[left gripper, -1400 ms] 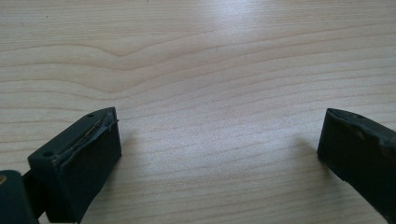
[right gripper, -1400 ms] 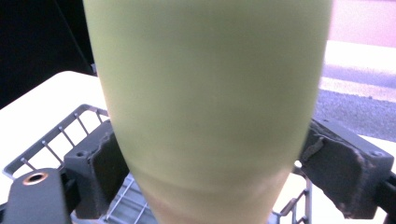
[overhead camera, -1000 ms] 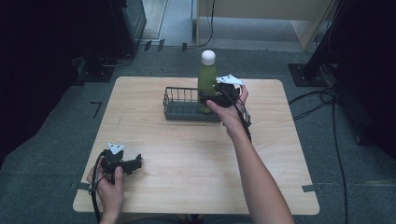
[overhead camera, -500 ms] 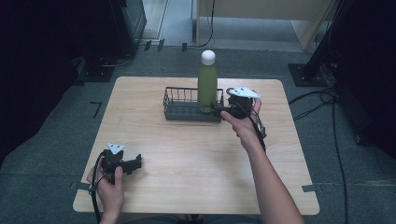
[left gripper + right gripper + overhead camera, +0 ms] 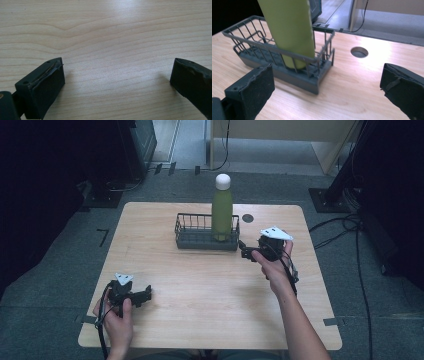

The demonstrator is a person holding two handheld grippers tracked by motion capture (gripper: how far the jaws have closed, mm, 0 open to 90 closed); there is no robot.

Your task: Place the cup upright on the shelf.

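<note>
High view shows the green bottle (image 5: 222,212) standing in the basket (image 5: 186,238), both tongs wide open and empty, so I think the right tongs (image 5: 246,252) should back away next.

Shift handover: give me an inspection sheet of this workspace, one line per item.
Surface: wooden table, round hole near the far edge.
Job's things: green bottle, white cap, upright in the right end of the grey wire basket.
Clutter: nothing seen.
Grippers: right gripper open, just right of the basket, holding nothing; left gripper open over bare wood at the near left.
Cables: one trails from each gripper; more lie on the floor at right.
Surroundings: grey carpet, dark equipment at both sides.
</note>
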